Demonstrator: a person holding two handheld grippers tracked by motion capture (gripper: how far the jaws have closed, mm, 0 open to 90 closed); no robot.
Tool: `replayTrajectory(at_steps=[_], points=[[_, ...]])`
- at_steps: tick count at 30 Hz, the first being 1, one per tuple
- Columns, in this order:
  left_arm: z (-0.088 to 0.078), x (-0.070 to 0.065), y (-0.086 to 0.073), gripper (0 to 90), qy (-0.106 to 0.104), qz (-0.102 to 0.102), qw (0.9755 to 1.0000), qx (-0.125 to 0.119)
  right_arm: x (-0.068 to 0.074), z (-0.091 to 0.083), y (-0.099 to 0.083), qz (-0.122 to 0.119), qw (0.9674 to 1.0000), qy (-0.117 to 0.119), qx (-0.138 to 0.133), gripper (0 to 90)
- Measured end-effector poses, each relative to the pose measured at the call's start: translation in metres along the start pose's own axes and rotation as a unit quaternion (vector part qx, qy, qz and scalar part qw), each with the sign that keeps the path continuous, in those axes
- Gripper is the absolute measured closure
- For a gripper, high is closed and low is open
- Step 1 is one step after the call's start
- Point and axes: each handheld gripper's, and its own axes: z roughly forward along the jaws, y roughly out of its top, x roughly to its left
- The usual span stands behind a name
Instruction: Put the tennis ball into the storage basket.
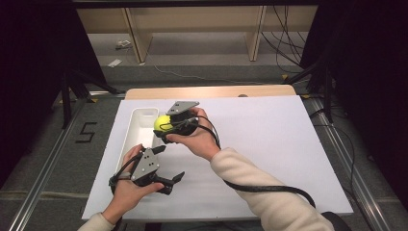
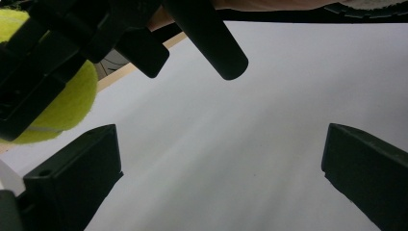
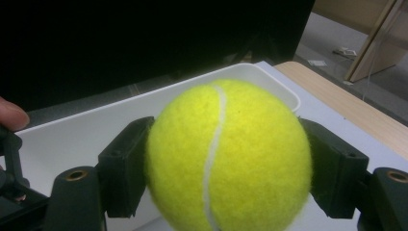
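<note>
A yellow-green tennis ball is clamped between the jaws of my right gripper, held in the air just above the right rim of a long white tray. In the right gripper view the ball sits between both black pads, with the tray behind and below it. My left gripper rests lower on the white sheet, jaws spread wide with nothing between them. In the left gripper view the ball and the right gripper show at the upper left, beyond the left gripper.
A large white sheet covers the wooden table. The tray lies lengthwise on the sheet's left part. A black cable trails from the right gripper along the sleeve. Shelving legs and cables stand on the floor beyond the table.
</note>
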Motion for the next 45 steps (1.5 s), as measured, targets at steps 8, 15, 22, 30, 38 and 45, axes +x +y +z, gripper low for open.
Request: replayTrajectory(at_steps=[8, 15, 22, 30, 38, 45], points=[[0.0, 0.0, 0.0, 0.0, 0.002, 0.001, 1.0, 0.003, 0.001, 0.002, 0.002, 0.0, 1.0, 0.001, -0.001, 26.9], [0.0, 0.0, 0.0, 0.0, 0.0, 0.001, 1.0, 0.002, 0.0, 0.005, 0.003, -0.001, 1.0, 0.001, 0.002, 26.9], [0.0, 0.0, 0.0, 0.0, -0.001, 0.002, 1.0, 0.002, 0.0, 0.008, 0.006, 0.0, 1.0, 0.003, 0.006, 26.9], [0.001, -0.001, 0.0, 0.0, -0.001, 0.002, 1.0, 0.002, 0.001, 0.012, 0.01, -0.002, 1.0, 0.006, 0.005, 26.9], [0.001, 0.0, 0.0, 0.0, -0.001, 0.004, 1.0, 0.003, 0.0, 0.016, 0.011, 0.0, 1.0, 0.008, 0.006, 26.8], [0.001, -0.001, 0.0, 0.0, -0.002, 0.005, 1.0, 0.003, 0.0, 0.018, 0.014, -0.001, 0.9999, 0.01, 0.006, 26.8]])
